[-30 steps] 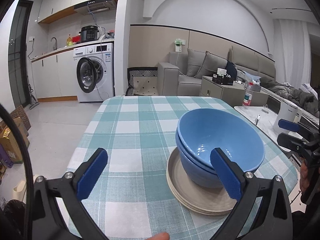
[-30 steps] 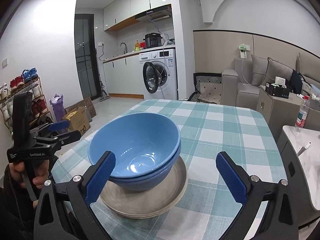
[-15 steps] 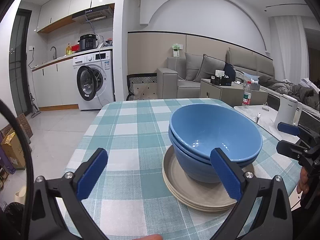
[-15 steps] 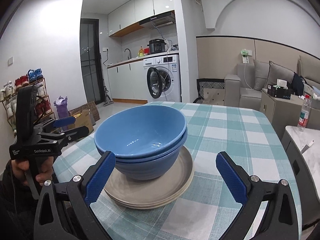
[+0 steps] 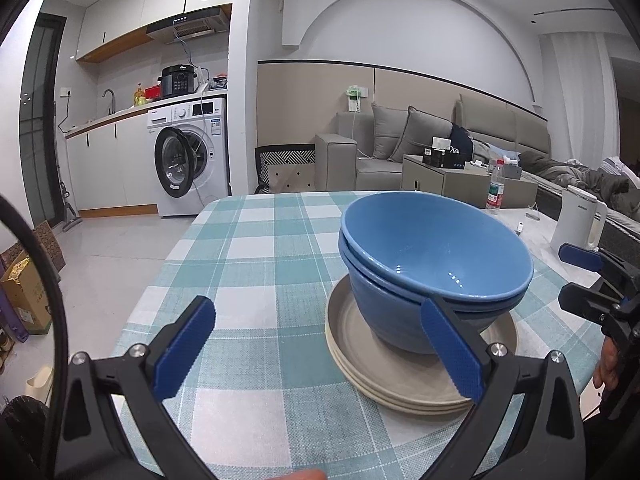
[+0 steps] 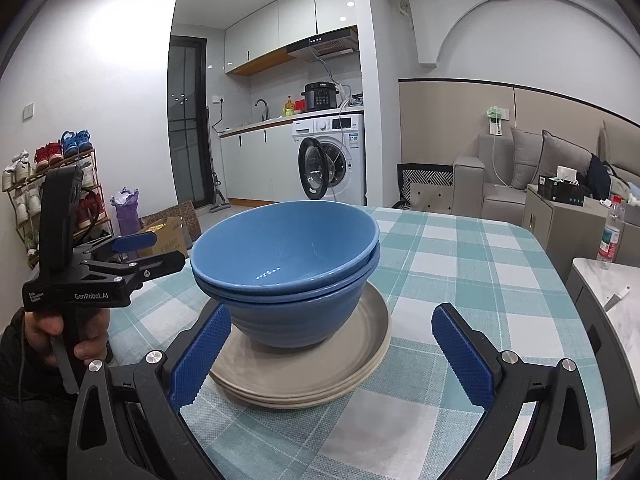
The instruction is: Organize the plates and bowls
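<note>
Two blue bowls (image 5: 432, 256) are nested and sit on a stack of beige plates (image 5: 404, 384) on the checked table. They also show in the right wrist view, the bowls (image 6: 286, 248) on the plates (image 6: 304, 376). My left gripper (image 5: 318, 350) is open and empty, low at the near side, its right finger in front of the bowls. My right gripper (image 6: 334, 354) is open and empty, its fingers either side of the plates' near rim. Each gripper shows in the other's view, the right gripper (image 5: 588, 276) and the left gripper (image 6: 132, 252).
The table with the teal checked cloth (image 5: 260, 248) ends at rounded edges on the left and far sides. A marble side table with a white kettle (image 5: 576, 220) and a water bottle (image 5: 495, 190) stands to the right. A washing machine (image 5: 188, 160) and sofa (image 5: 400, 148) are behind.
Both grippers have dropped lower and tilted up, so the bowls and plates are seen more from the side. The bowls and plates have not moved. Both grippers stayed open.
</note>
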